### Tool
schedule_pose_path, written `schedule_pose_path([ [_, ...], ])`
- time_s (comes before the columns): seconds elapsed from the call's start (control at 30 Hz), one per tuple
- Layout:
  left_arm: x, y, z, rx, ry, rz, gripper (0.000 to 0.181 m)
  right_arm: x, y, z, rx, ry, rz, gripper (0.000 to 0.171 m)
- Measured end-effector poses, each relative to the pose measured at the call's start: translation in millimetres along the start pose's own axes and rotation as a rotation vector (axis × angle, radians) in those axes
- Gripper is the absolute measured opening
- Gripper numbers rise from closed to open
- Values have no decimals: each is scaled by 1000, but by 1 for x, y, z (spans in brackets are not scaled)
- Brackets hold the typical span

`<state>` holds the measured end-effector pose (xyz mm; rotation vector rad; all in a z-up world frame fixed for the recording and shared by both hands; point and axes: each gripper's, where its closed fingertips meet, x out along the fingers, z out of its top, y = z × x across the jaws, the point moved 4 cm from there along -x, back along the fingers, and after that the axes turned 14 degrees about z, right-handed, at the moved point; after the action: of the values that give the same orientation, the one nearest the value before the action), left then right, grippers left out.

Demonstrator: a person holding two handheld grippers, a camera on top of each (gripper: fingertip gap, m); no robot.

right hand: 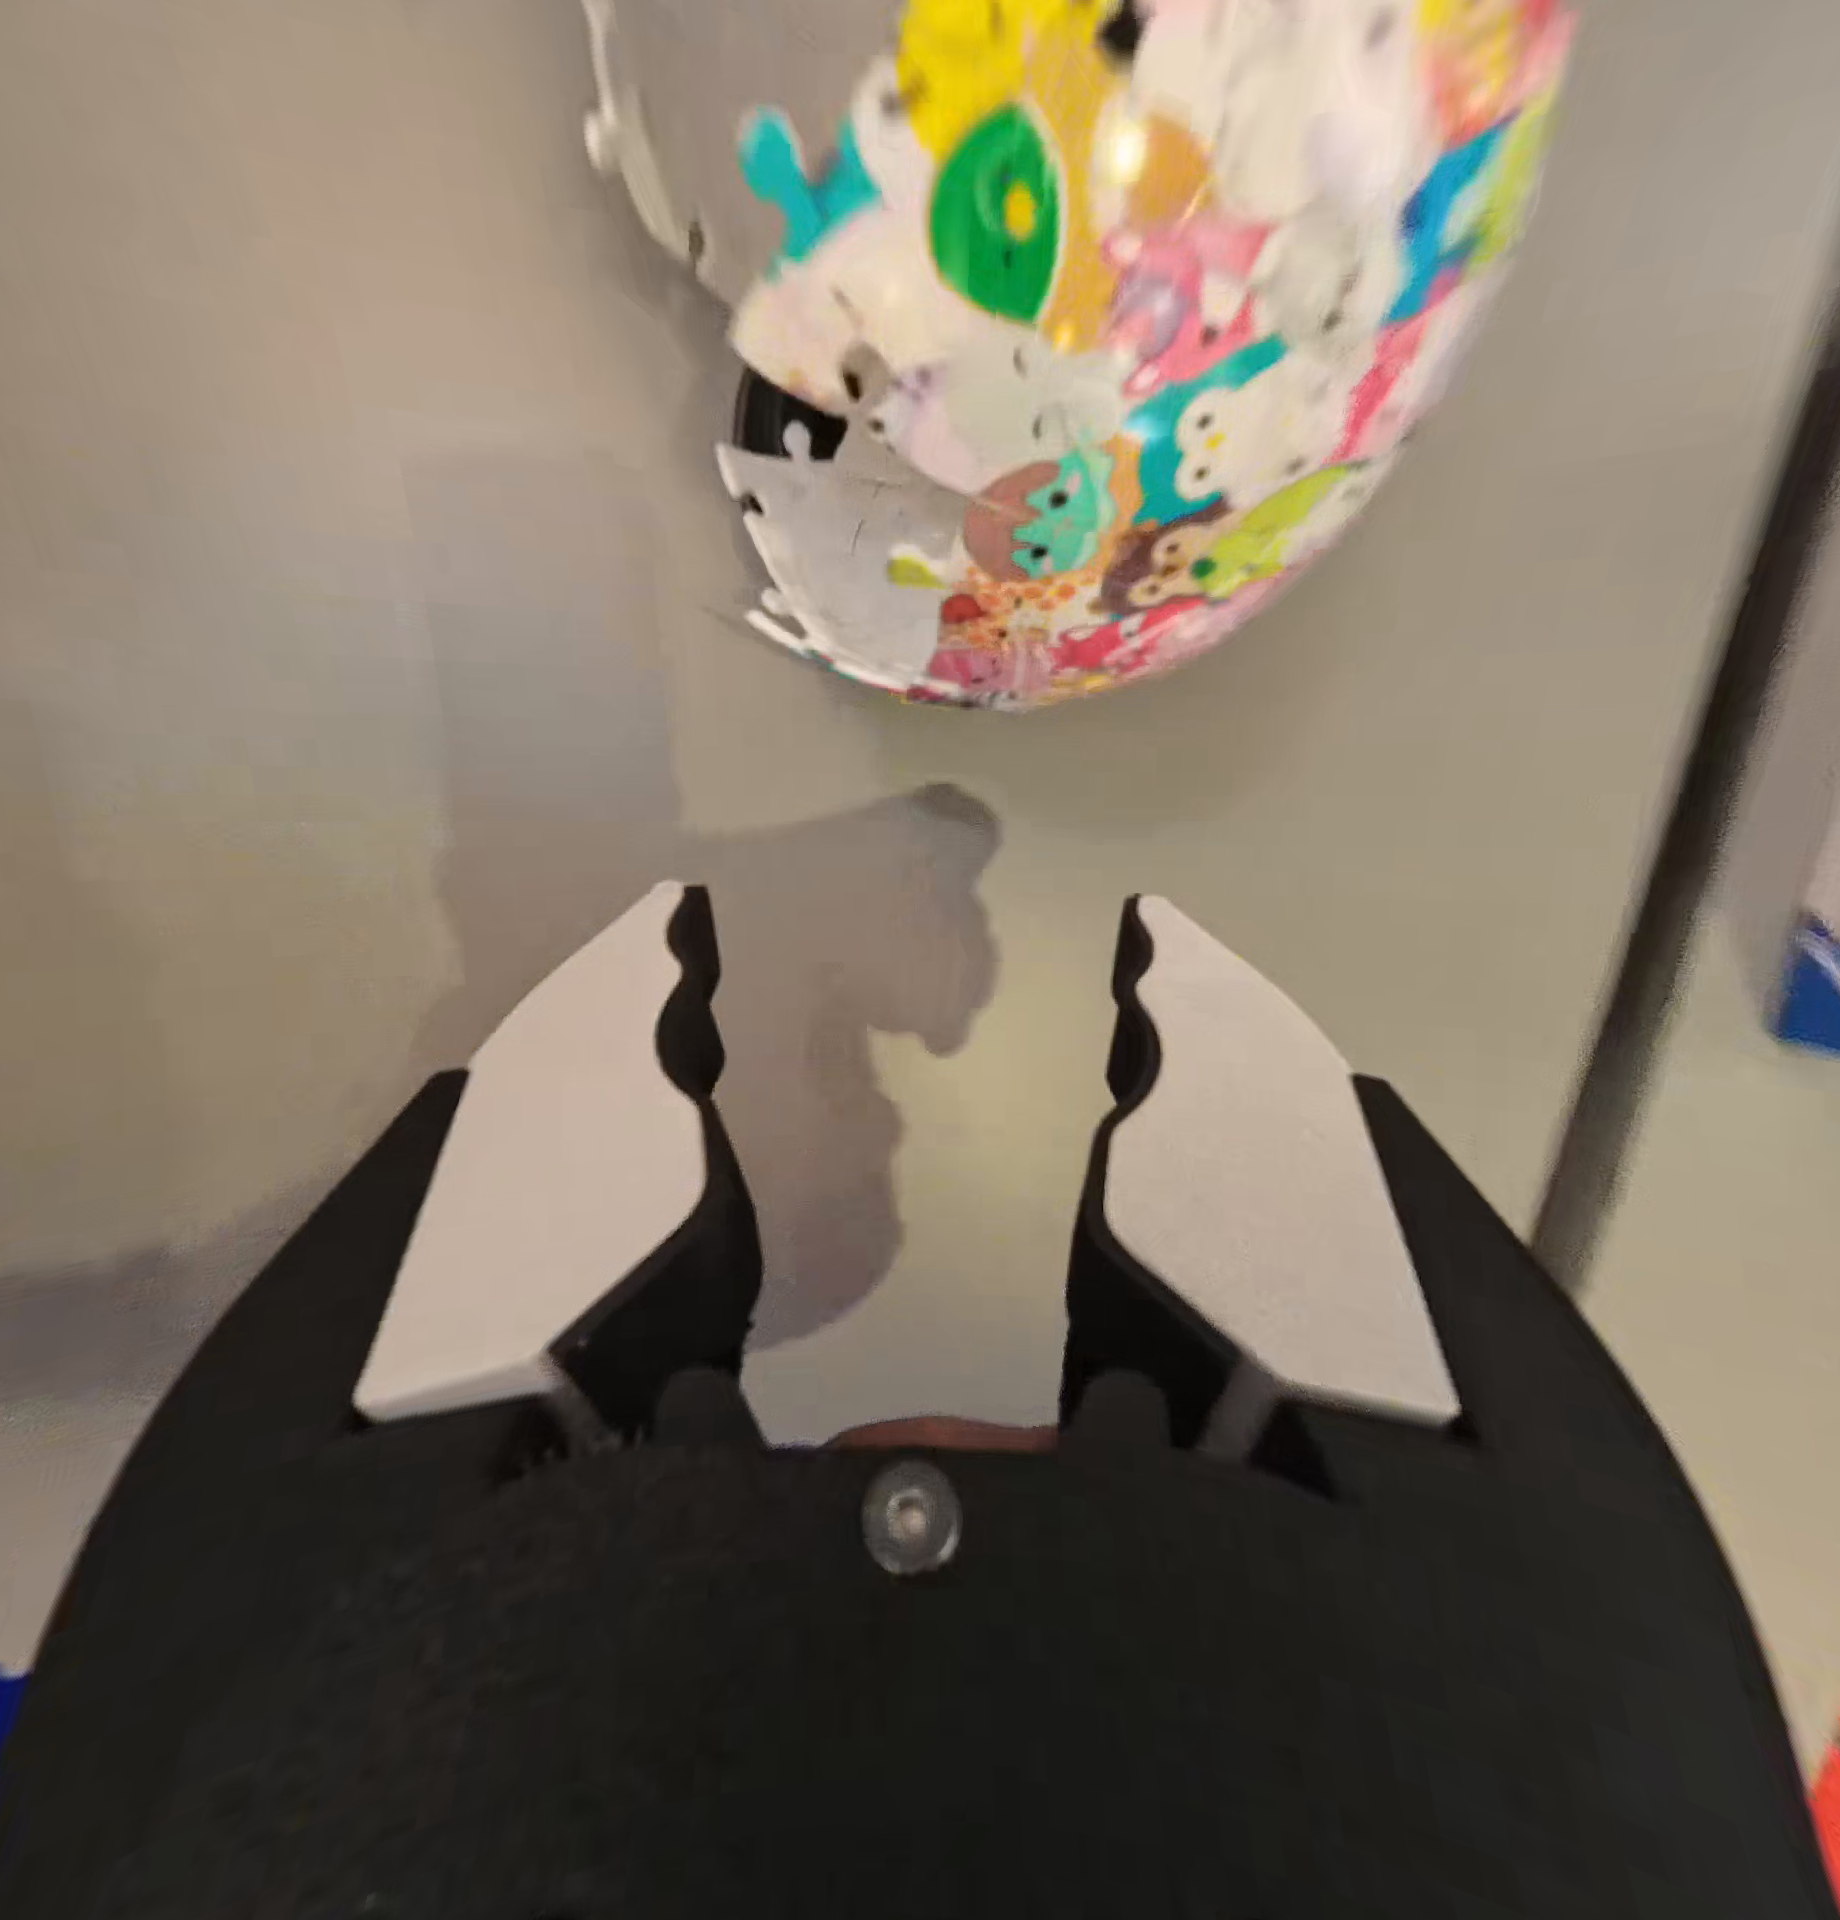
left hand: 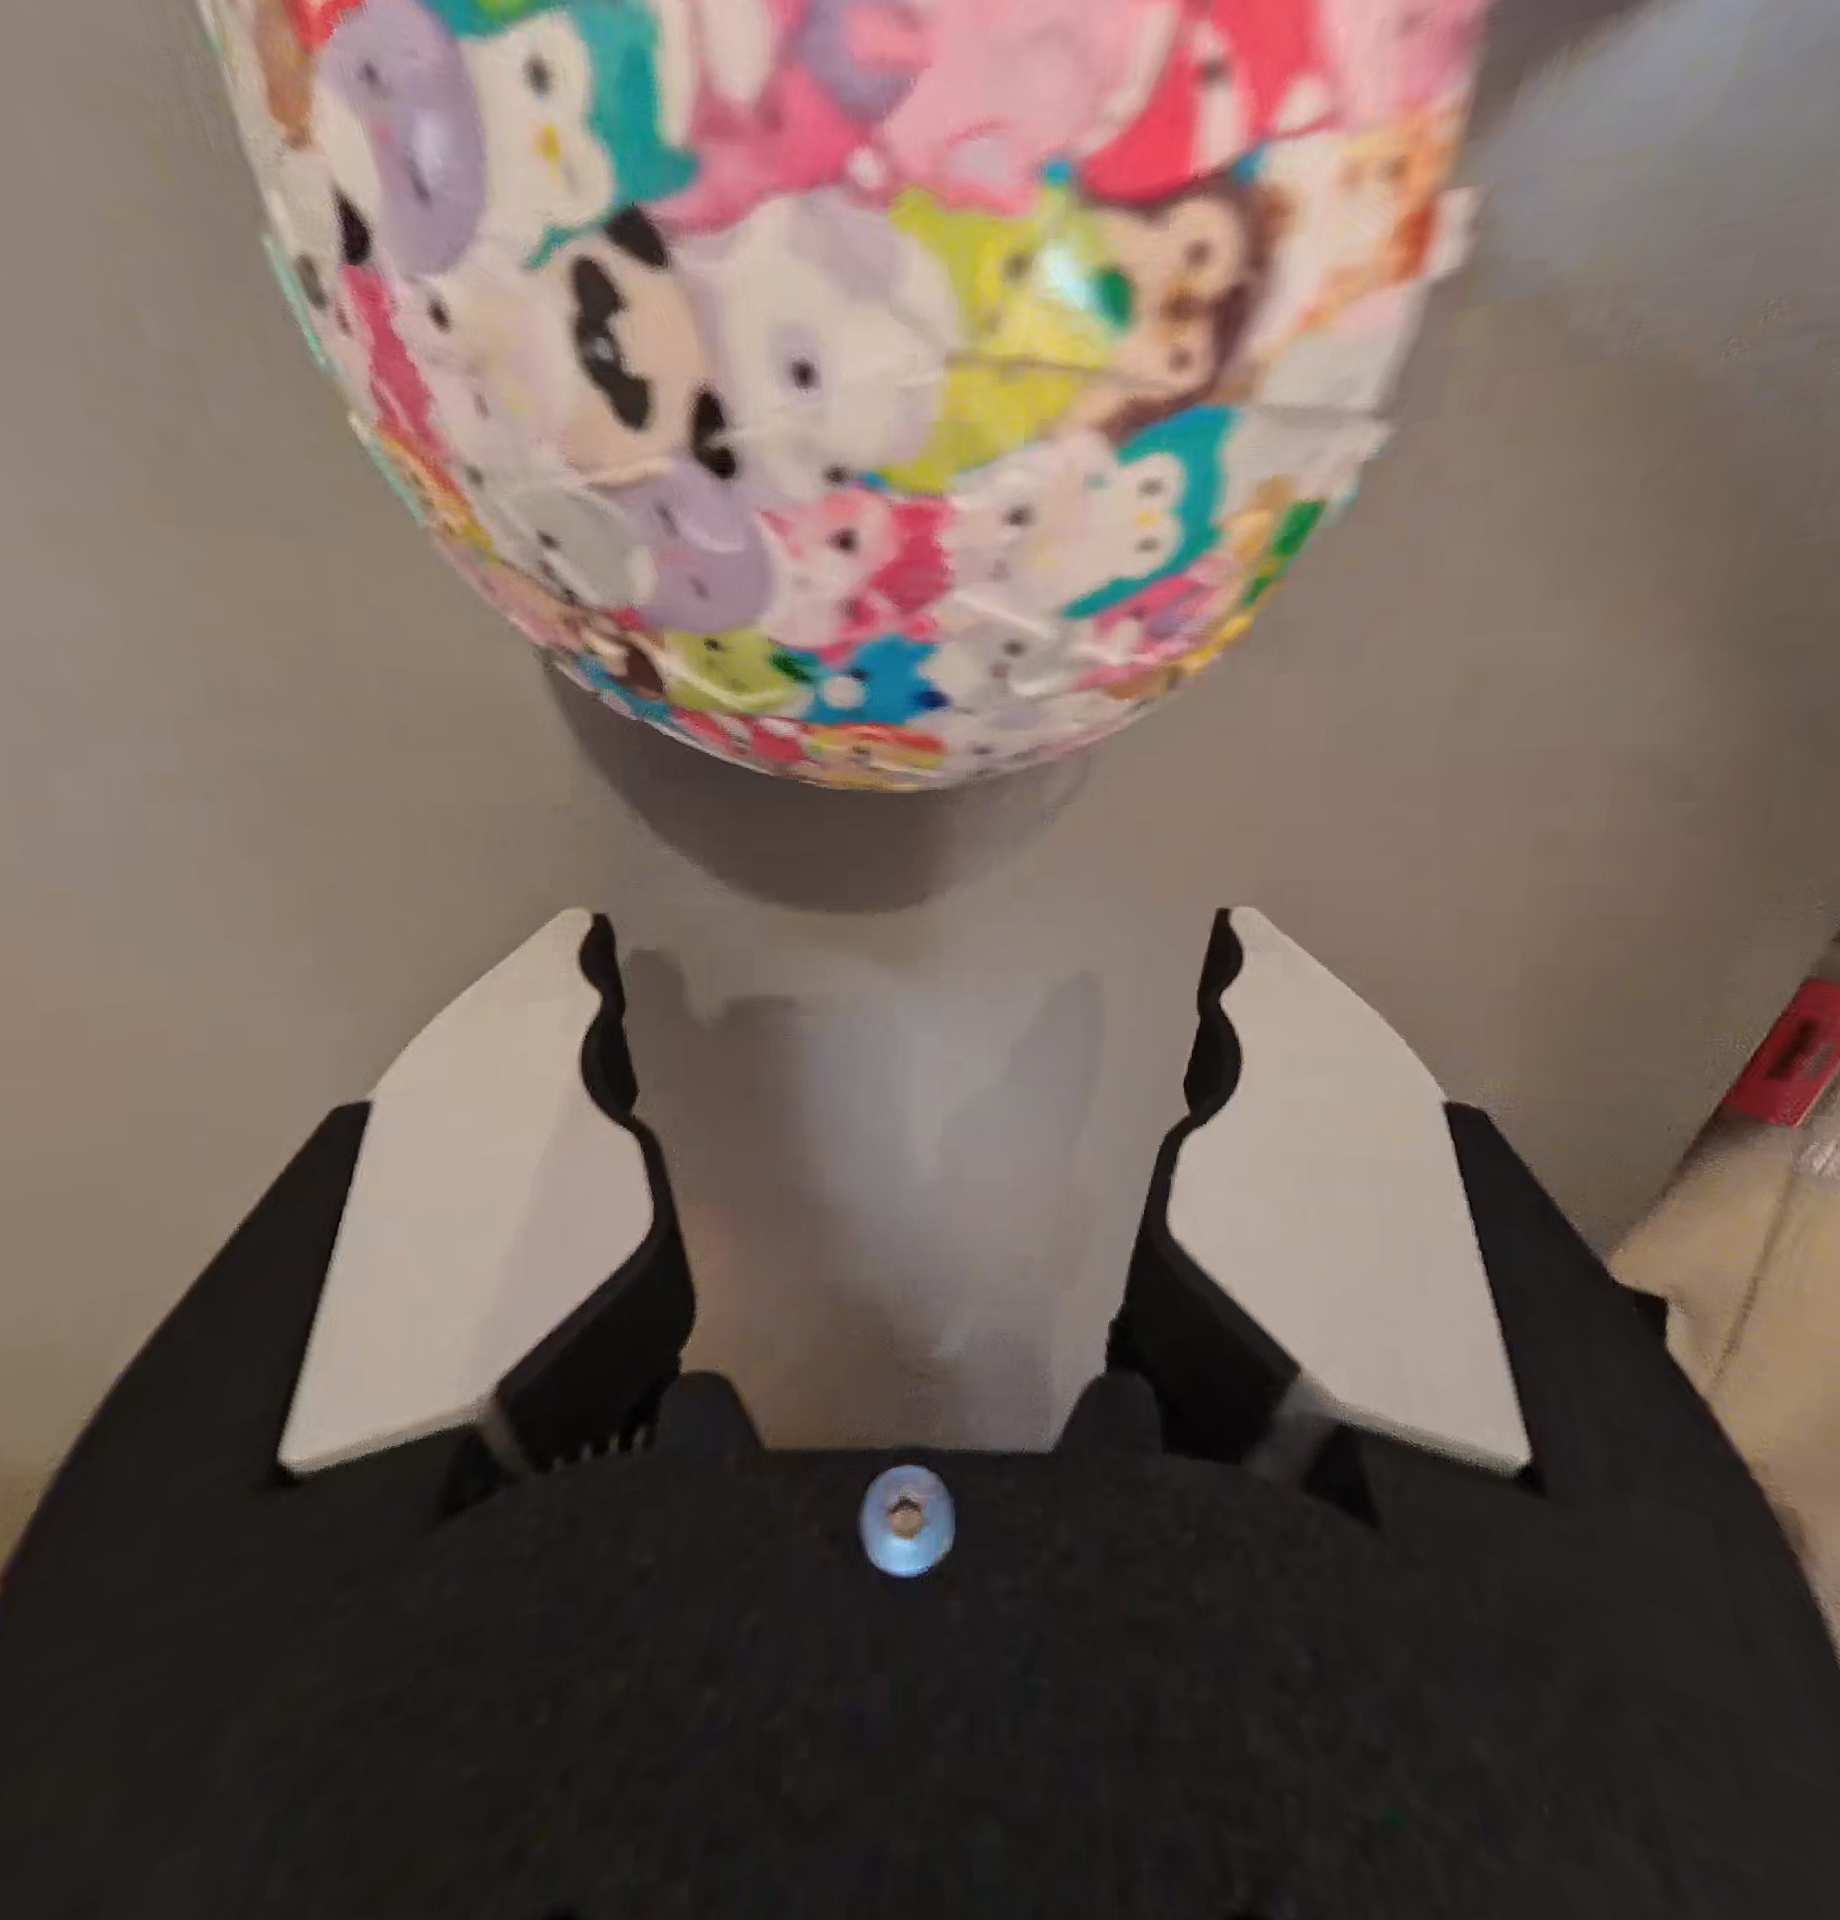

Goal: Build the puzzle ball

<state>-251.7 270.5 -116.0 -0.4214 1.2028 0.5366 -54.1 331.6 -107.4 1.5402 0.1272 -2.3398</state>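
Observation:
The puzzle ball (left hand: pixel 854 395) is a rounded shell of interlocked pieces printed with colourful cartoon animals. It rests on a grey table and fills the top of the left wrist view. My left gripper (left hand: pixel 911 925) is open and empty, a short way in front of the ball. In the right wrist view the ball (right hand: pixel 1155 364) shows a jagged open edge on its left with pale inner sides of pieces (right hand: pixel 843 530) and a dark gap. My right gripper (right hand: pixel 916 904) is open and empty, just short of the ball. Both views are blurred.
The grey table (left hand: pixel 168 727) ends at the right, where a clear bag with a red label (left hand: pixel 1809 1060) lies on a beige surface. In the right wrist view a table edge (right hand: pixel 1705 831) runs down the right, with a blue object (right hand: pixel 1830 997) beyond it. My hands' fingertips stand some 20 centimeters from each other. It is some 25 centimeters from my right tips to the blue object (right hand: pixel 1830 997).

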Motion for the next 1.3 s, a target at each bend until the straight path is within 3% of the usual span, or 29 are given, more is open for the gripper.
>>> schedule_pose_path([
  [0.13,8,1,7,59,42,-44,99,40,-25,5,-34,20,129,77],
  [0.4,22,3,24,119,89,-22,99,47,-37,25,-109,-69,183,77],
  [0.53,23,4,27,107,52,11,94,41,-35,26,-147,-33,62,76],
  [1.07,20,8,29,249,-205,502,91,15,-32,42,-437,88,-642,83],
  [1.3,25,5,26,288,-214,588,90,17,-25,41,-481,123,-722,83],
])
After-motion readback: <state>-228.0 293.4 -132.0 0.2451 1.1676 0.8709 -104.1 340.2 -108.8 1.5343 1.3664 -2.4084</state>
